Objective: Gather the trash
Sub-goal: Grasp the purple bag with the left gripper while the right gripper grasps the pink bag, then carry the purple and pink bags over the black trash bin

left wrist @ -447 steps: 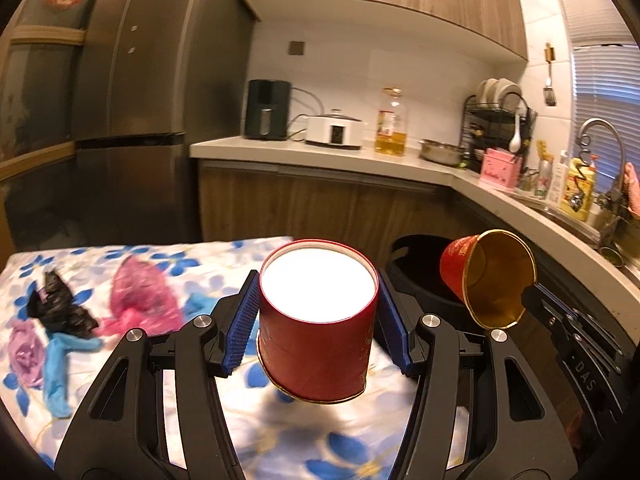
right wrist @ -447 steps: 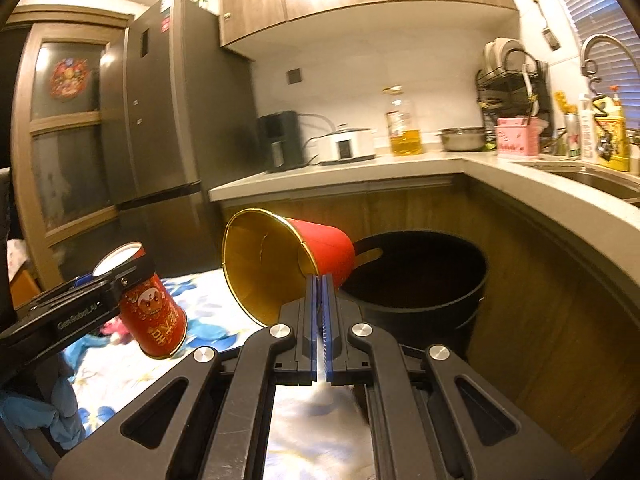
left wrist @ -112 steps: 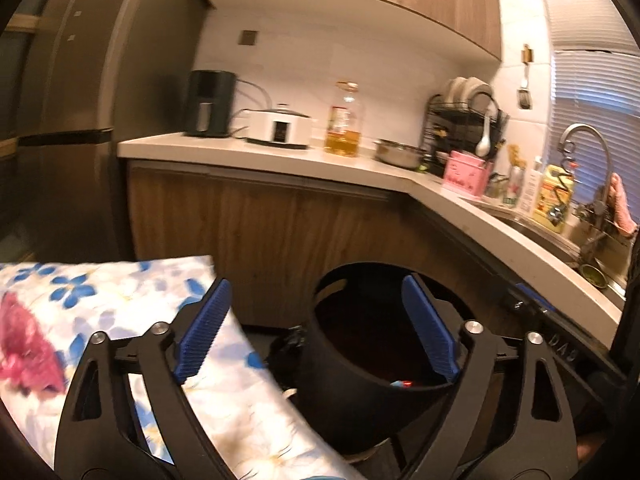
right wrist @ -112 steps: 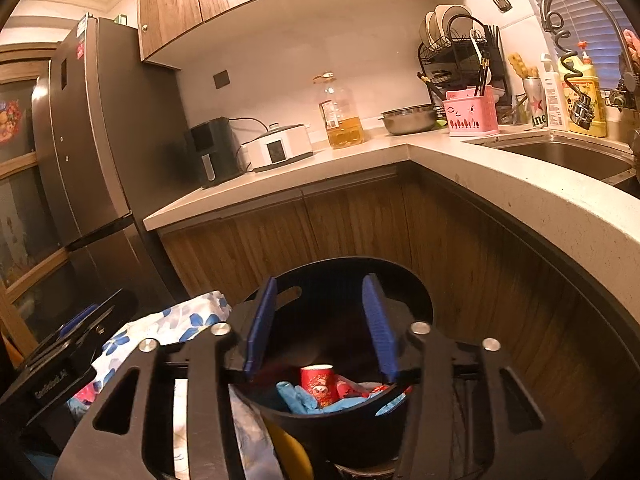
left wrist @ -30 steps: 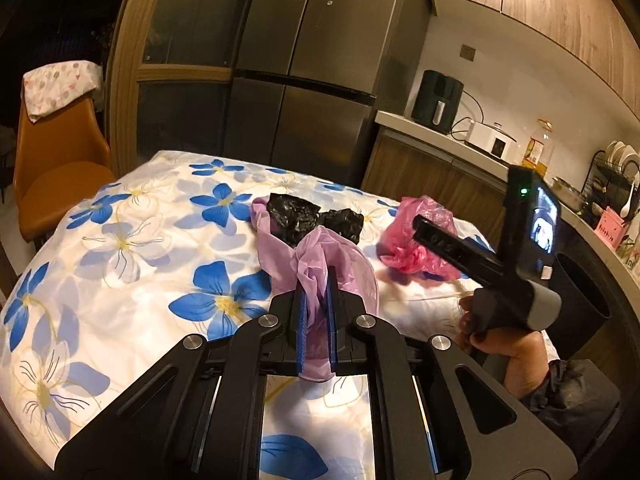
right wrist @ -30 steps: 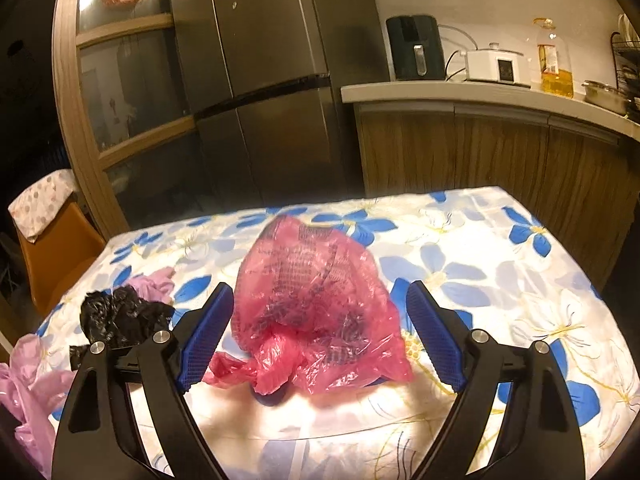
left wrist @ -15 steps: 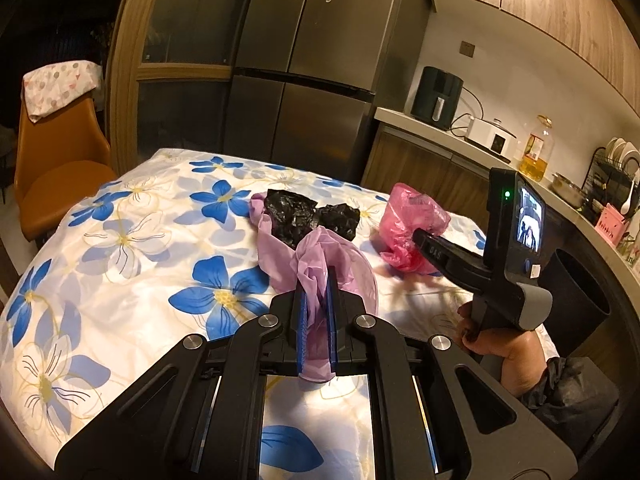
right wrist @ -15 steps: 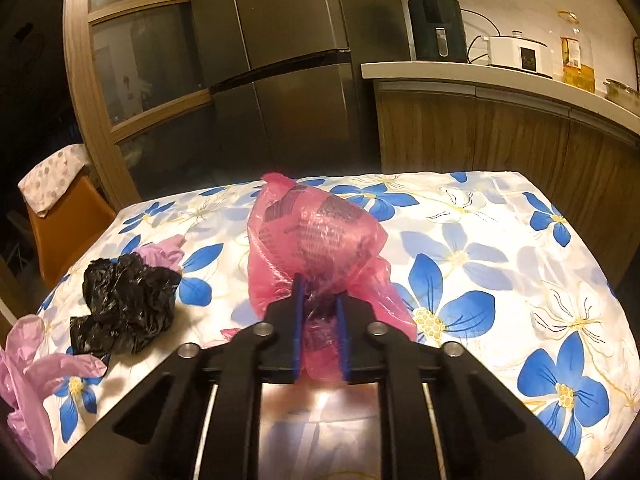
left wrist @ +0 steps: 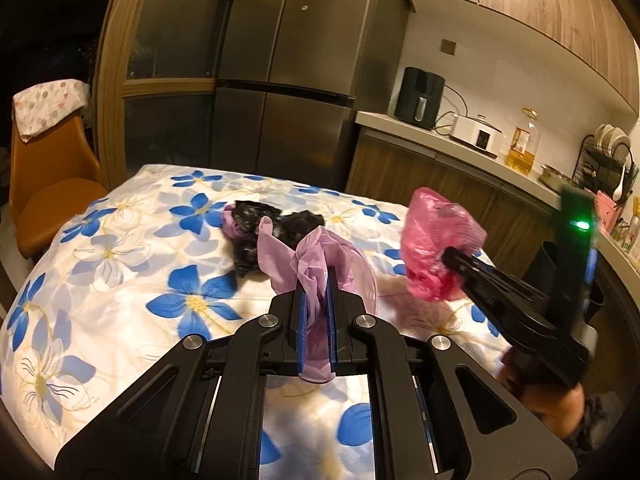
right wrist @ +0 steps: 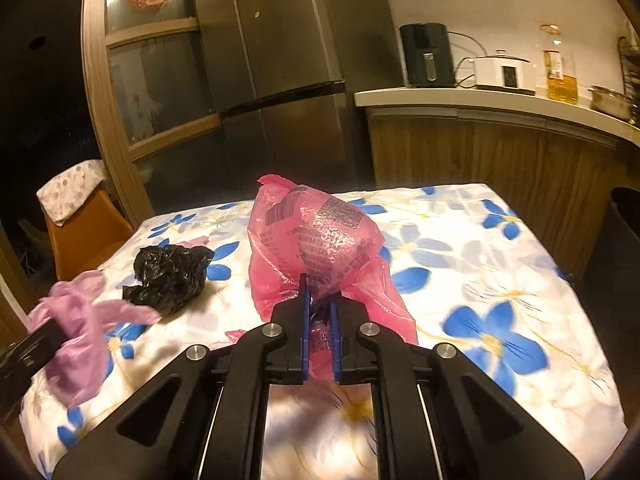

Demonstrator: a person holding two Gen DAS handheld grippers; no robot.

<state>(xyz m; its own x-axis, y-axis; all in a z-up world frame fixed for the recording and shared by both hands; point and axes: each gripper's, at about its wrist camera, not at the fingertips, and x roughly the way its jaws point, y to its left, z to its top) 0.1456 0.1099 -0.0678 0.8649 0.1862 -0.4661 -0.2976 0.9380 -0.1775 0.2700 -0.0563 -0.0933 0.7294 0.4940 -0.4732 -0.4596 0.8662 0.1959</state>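
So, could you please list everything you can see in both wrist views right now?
Pink plastic bag: one, pink with dark print, held above the table.
Purple plastic bag: one, pale purple, pinched at table level.
Black plastic bag: one, black, crumpled on the tablecloth.
Tablecloth: one, white with blue flowers, over the table.
Bin: one, black, off the table's far right corner.
Fridge: one, dark steel, behind the table.
Chair: one, orange, left of the table.
Air fryer: one, black, on the counter.
Cooker: one, white, on the counter.
Oil bottle: one, amber, on the counter.
Left gripper: shut on the purple bag.
Right gripper: shut on the pink bag.
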